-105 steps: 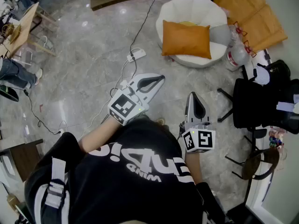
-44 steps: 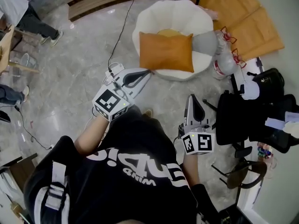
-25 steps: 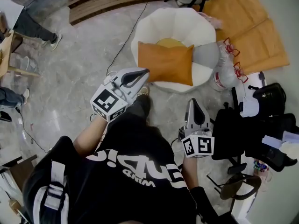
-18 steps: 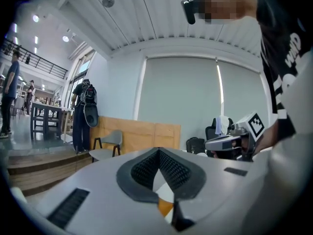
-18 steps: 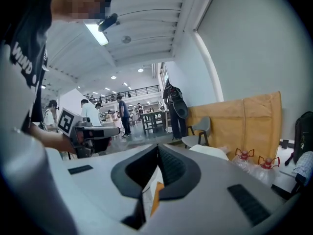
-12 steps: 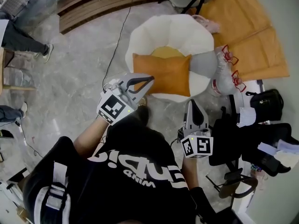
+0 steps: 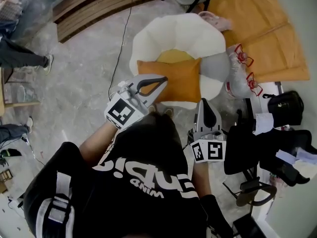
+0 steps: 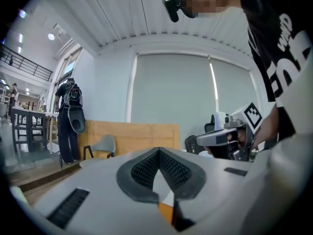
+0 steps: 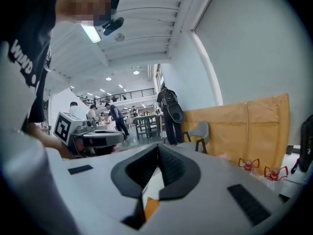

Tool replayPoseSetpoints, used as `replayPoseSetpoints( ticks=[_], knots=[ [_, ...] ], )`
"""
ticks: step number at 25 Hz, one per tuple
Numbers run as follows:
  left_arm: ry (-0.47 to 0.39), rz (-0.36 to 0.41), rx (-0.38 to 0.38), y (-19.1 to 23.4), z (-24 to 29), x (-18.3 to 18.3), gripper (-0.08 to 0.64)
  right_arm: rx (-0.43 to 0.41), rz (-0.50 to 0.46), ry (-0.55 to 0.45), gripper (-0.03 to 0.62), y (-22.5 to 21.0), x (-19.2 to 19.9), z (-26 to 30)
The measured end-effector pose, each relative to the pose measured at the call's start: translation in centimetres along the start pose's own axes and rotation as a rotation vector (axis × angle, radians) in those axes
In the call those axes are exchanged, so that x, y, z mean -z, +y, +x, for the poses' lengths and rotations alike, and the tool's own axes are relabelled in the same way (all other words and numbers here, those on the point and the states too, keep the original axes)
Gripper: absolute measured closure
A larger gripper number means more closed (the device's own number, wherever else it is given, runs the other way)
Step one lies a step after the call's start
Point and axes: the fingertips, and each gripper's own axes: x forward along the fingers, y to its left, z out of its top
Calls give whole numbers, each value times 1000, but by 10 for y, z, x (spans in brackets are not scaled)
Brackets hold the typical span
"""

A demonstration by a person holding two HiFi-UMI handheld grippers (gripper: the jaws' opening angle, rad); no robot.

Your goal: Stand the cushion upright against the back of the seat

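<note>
An orange cushion [image 7: 174,79] lies flat on the seat of a round white armchair [image 7: 184,29], with a yellow patch [image 7: 171,56] showing behind it. In the head view my left gripper [image 7: 164,78] is shut and empty, its tip over the cushion's front left part. The right gripper [image 7: 205,102], also shut and empty, points at the seat's front right rim, just short of the cushion. Through the closed jaws of the left gripper [image 8: 159,151] and of the right gripper [image 9: 158,147], their own views show only a sliver of the orange cushion [image 8: 165,212] [image 9: 150,207].
A grey cushion [image 7: 218,66] rests on the armchair's right side, and large water bottles [image 7: 238,78] stand beside it. Orange mats [image 7: 257,24] lie at the back right. A black office chair [image 7: 250,143] stands at the right. A cable [image 7: 120,48] crosses the marble floor.
The armchair and cushion have come nearer. Both grippers moved forward toward the cushion, still shut; the left tip, beside its left edge before, now overlaps the cushion.
</note>
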Motion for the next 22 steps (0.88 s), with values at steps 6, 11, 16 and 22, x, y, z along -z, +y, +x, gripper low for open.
replayPoseSetpoints(
  ticks=[6, 11, 16, 22],
  knots=[
    [37, -33, 4, 14, 37, 21, 557, -17, 79, 38, 572, -33, 26, 33],
    [87, -43, -4, 31, 66, 59, 557, 9, 148, 85, 571, -57, 67, 56],
    [131, -72, -16, 44, 95, 112, 557, 19, 184, 147, 572, -83, 123, 83],
    [244, -67, -44, 68, 128, 201, 557, 28, 261, 246, 571, -108, 212, 119]
  ],
)
